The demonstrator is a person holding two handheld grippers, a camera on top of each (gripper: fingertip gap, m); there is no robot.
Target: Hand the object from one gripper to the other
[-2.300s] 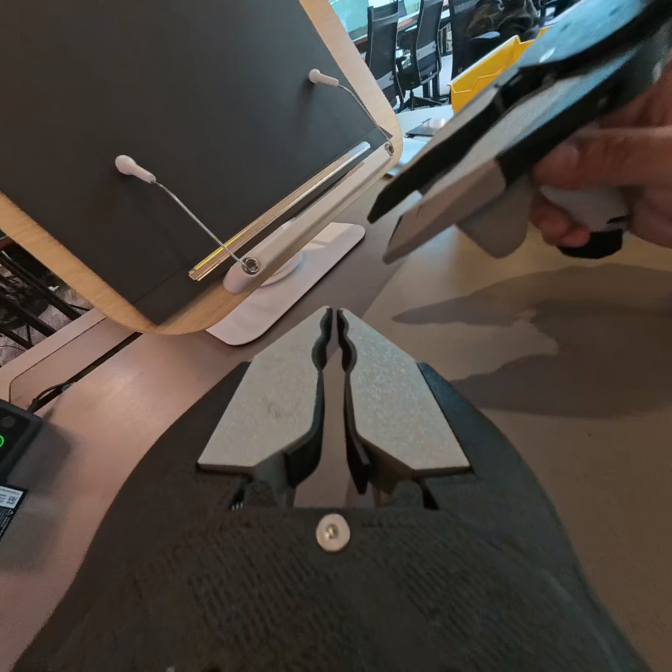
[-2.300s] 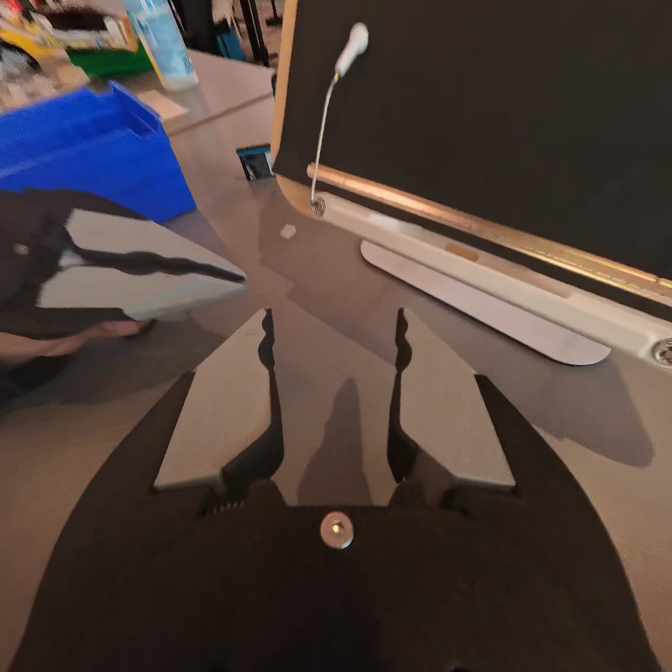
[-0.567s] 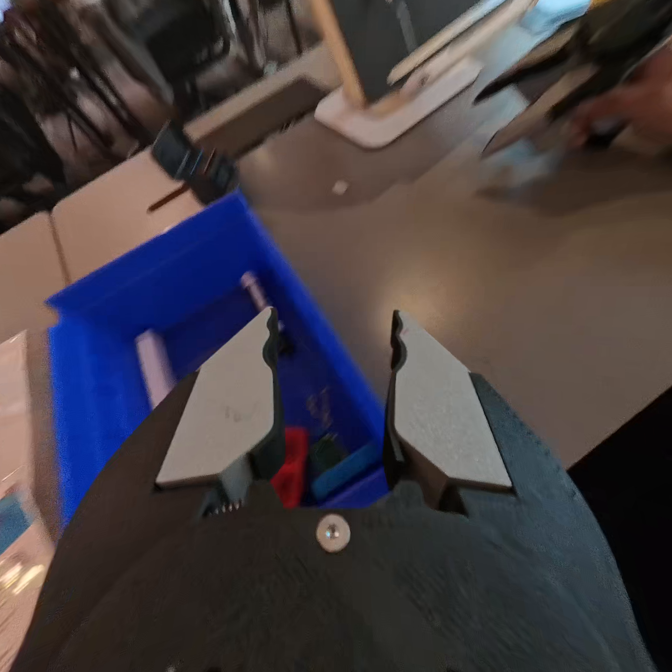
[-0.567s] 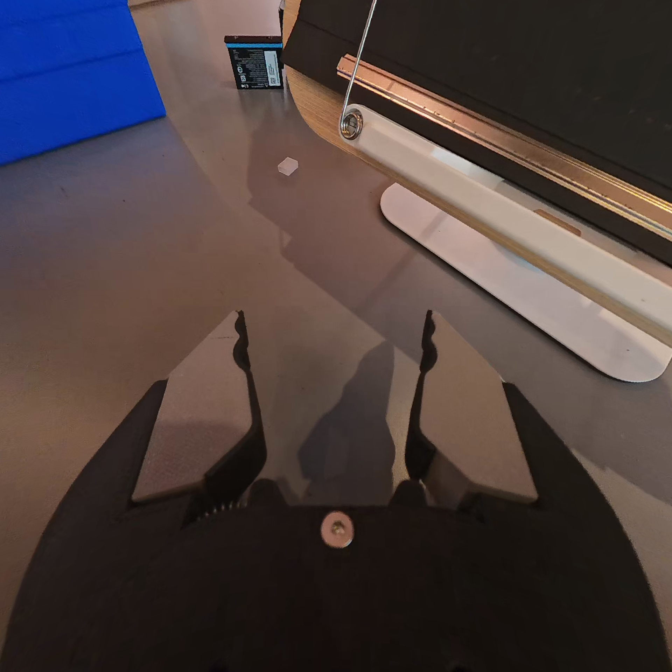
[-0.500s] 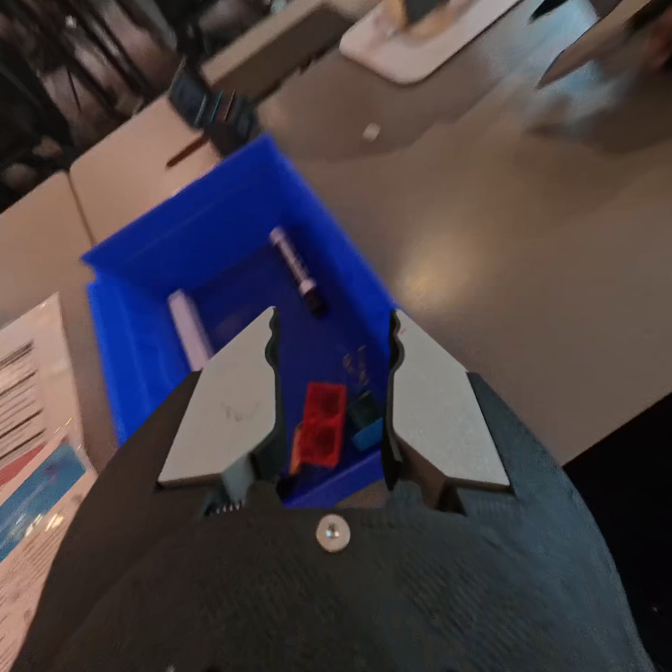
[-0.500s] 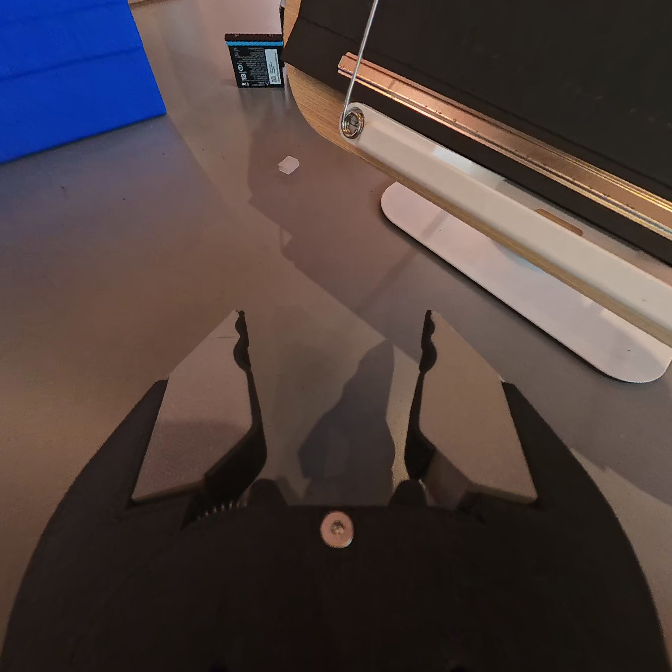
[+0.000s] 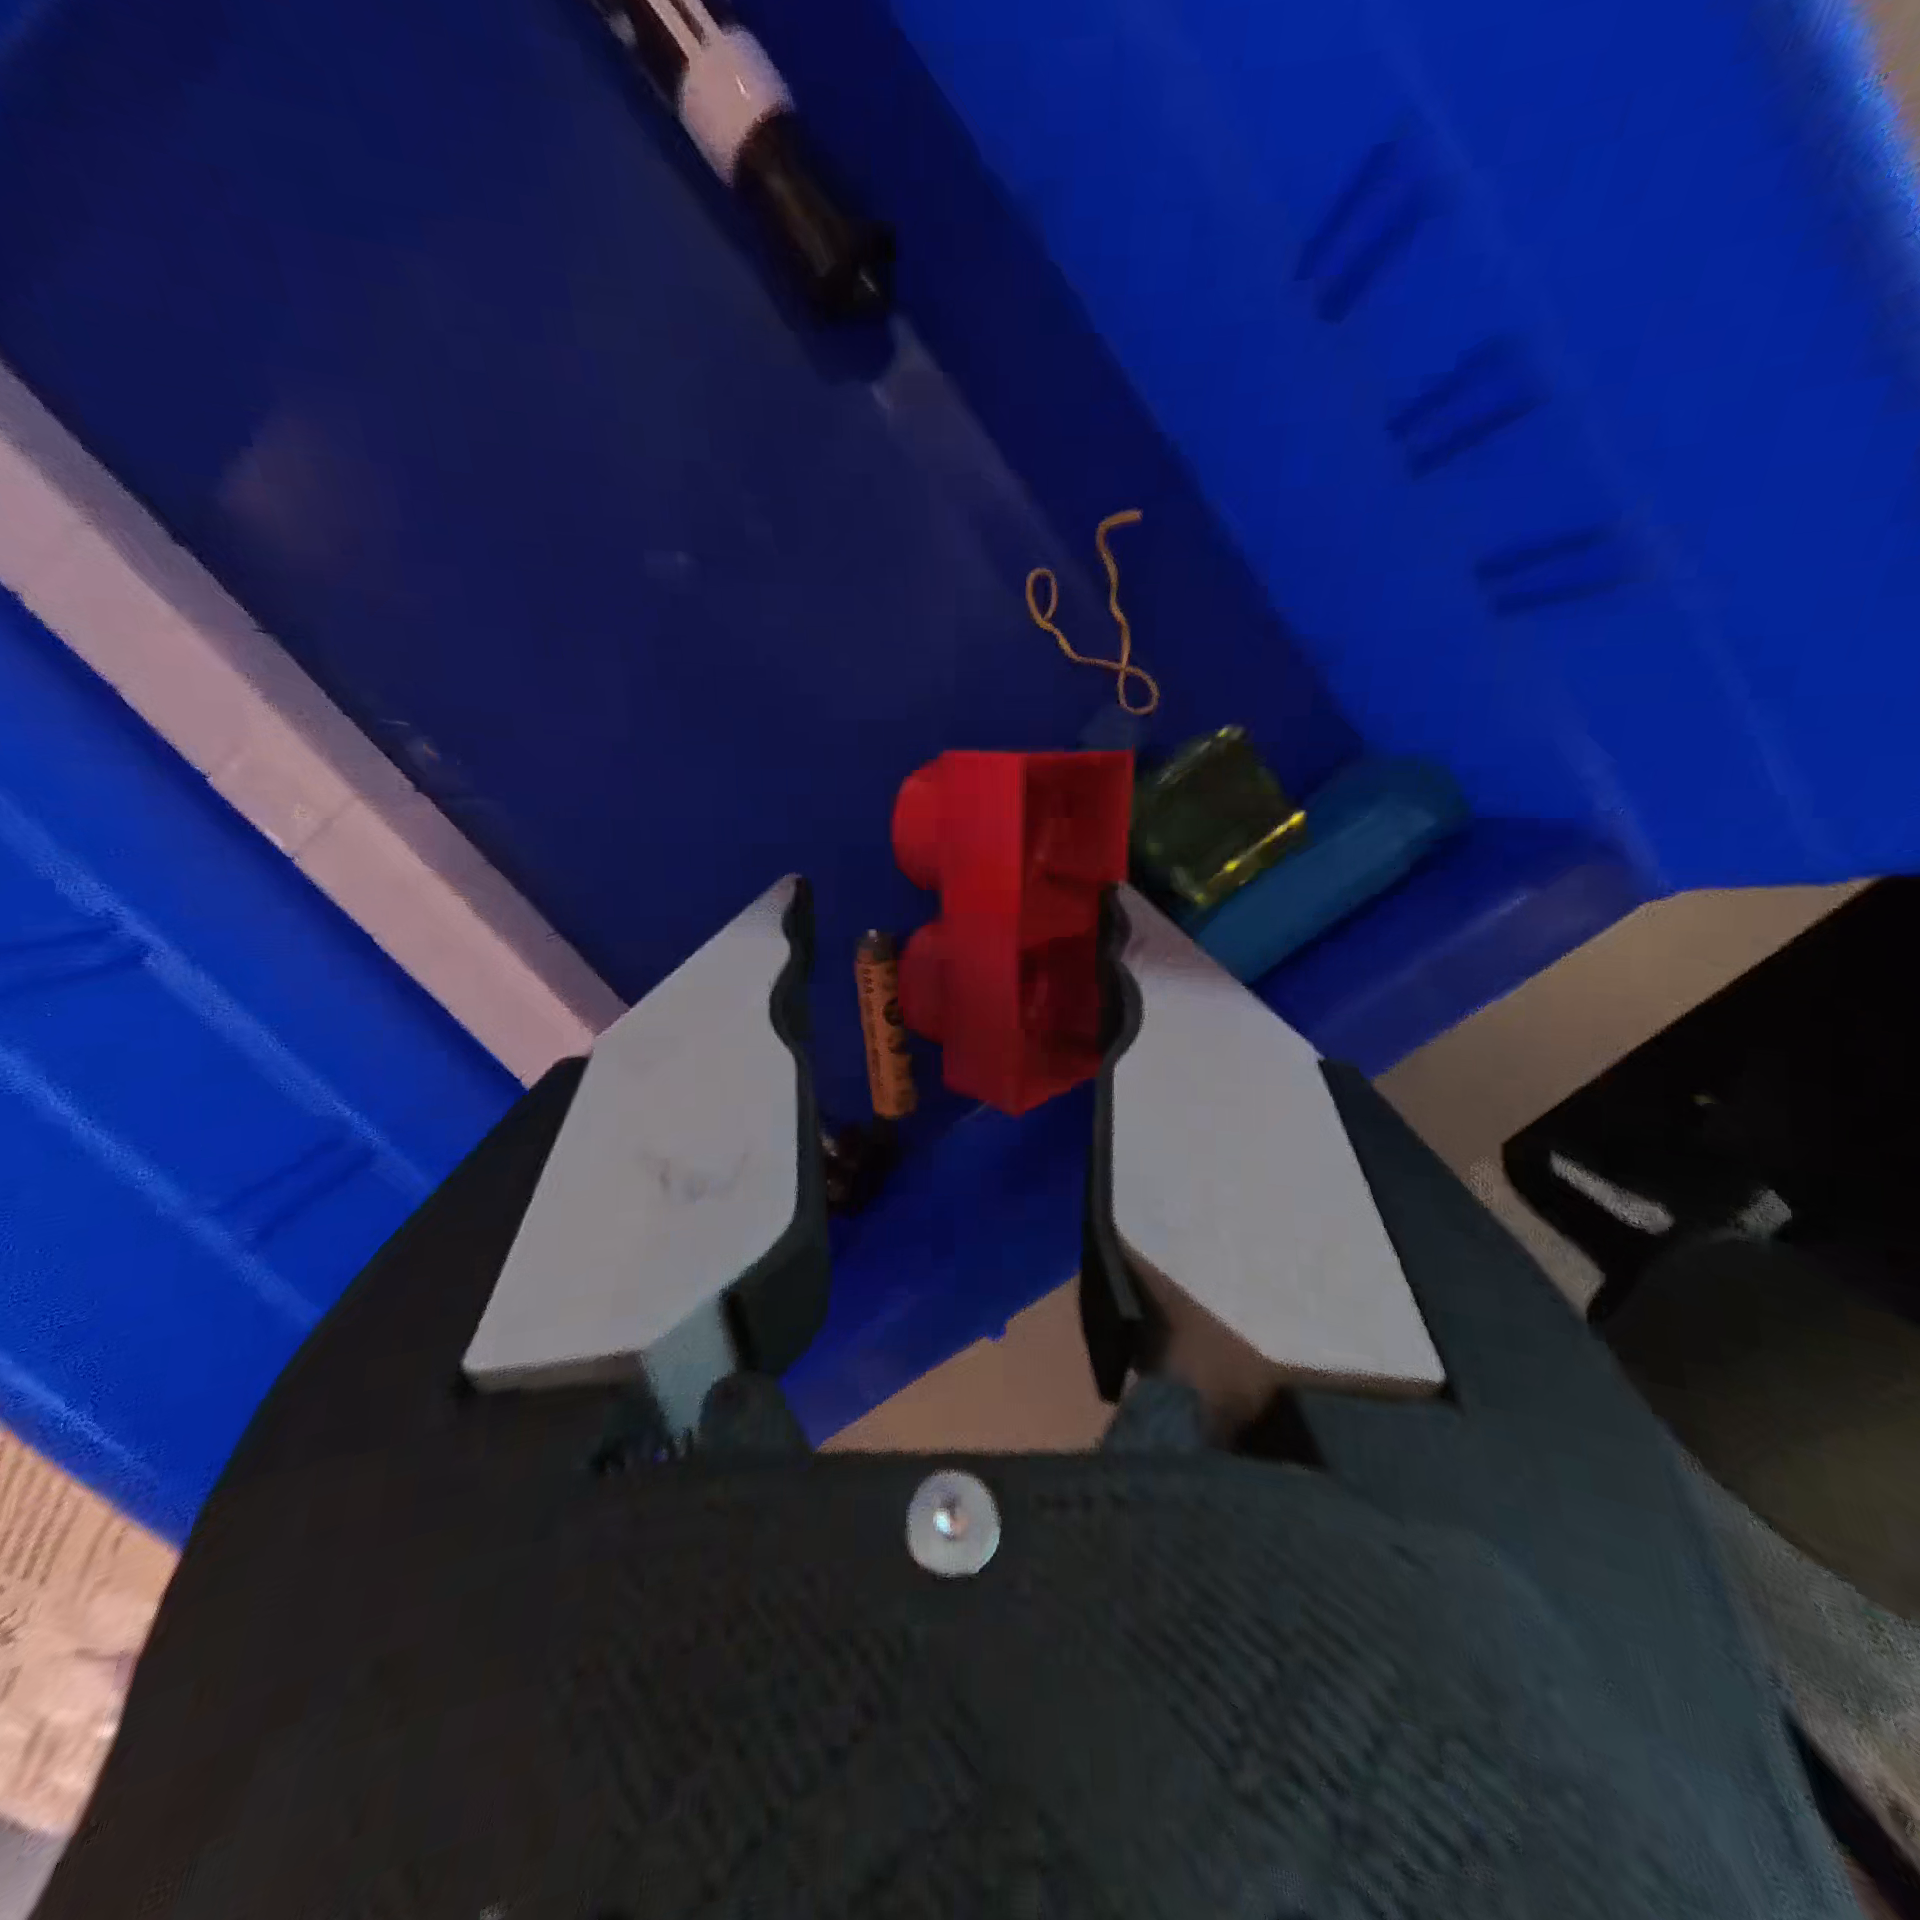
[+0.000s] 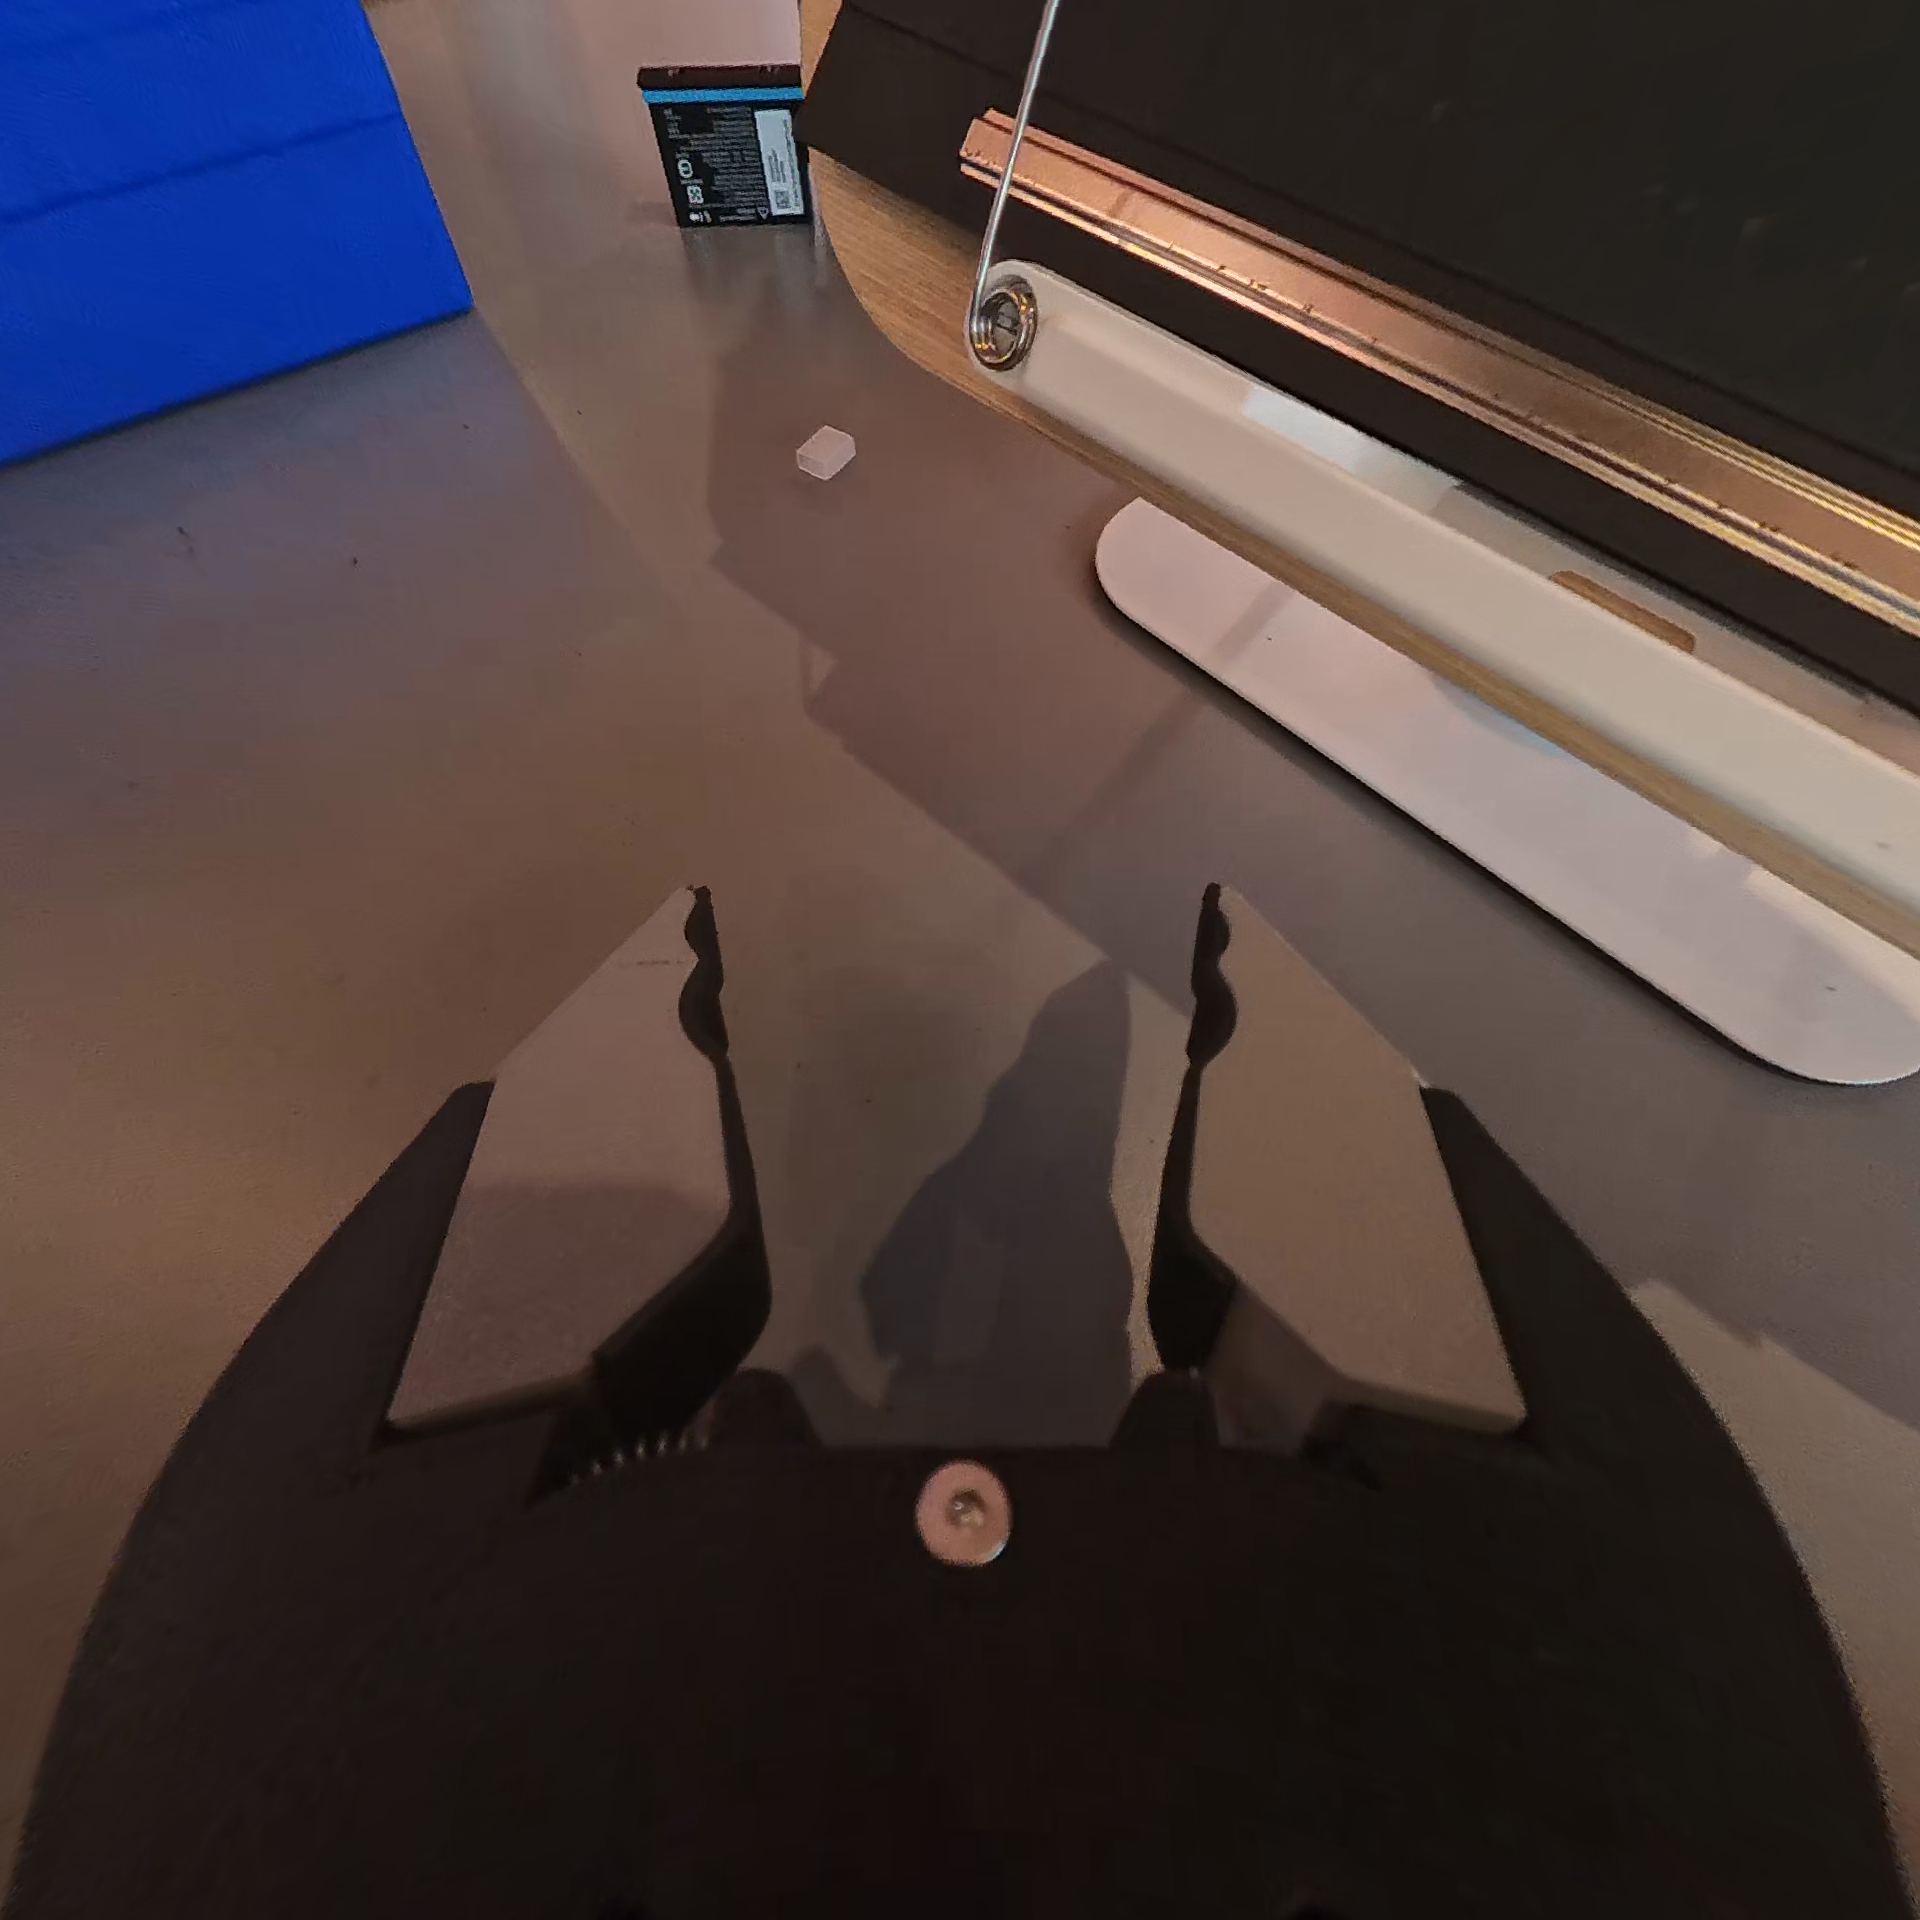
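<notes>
Left wrist view, left to right.
- Blue bin: fills most of the frame; its near rim runs under the fingers.
- Pale bar: lies along the bin floor from 9 o'clock toward centre; what it is cannot be told.
- Marker: at 12 o'clock, white body, dark cap, blurred.
- Left gripper: jaws parted to a moderate gap, holding nothing, tips lowered into the bin.
- Small battery: orange and gold, on the bin floor just inside the left finger.
- Red brick: the task's thing; two-stud toy block lying on its side in the bin, between the fingertips. It sits close against the right finger; contact cannot be told.
- Thin yellow string: looped on the floor at 1 o'clock of the brick.
- Yellow-green clear piece: just beside the brick at 3 o'clock, resting on a blue block in the bin corner.

Right wrist view, left to right.
- Blue bin wall: at 10 o'clock.
- Grey table: bare surface under the gripper.
- Right gripper: jaws wide apart, empty, low over the table.
- Small black battery pack: standing at 12 o'clock.
- Tiny clear cube: on the table, below the pack.
- Book stand: at 2 o'clock, dark board, white ledge and base, wire page holder.
</notes>
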